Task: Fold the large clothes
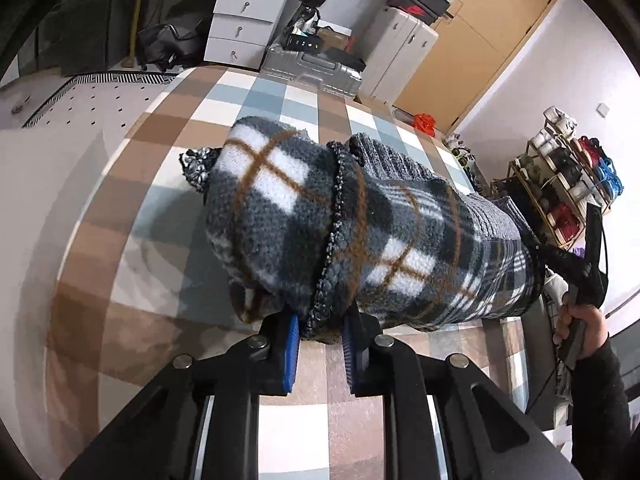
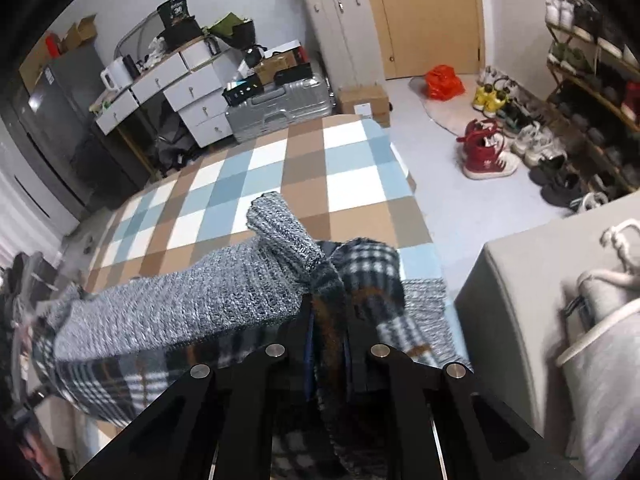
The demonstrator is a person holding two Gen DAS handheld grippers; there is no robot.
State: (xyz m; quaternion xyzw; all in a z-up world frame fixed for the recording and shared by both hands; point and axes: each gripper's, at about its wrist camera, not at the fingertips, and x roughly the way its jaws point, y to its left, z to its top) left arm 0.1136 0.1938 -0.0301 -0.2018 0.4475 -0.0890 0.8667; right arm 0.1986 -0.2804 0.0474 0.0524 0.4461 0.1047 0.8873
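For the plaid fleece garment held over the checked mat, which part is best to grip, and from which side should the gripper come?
Grip the plaid fleece garment at its thick knitted edge, coming from below its near side, probably. That edge is firm and hangs toward the left gripper, whose blue pads already flank it.

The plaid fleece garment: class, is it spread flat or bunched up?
Bunched up. The plaid fleece garment hangs in a thick roll above the checkered surface, gripped by the left gripper and right gripper.
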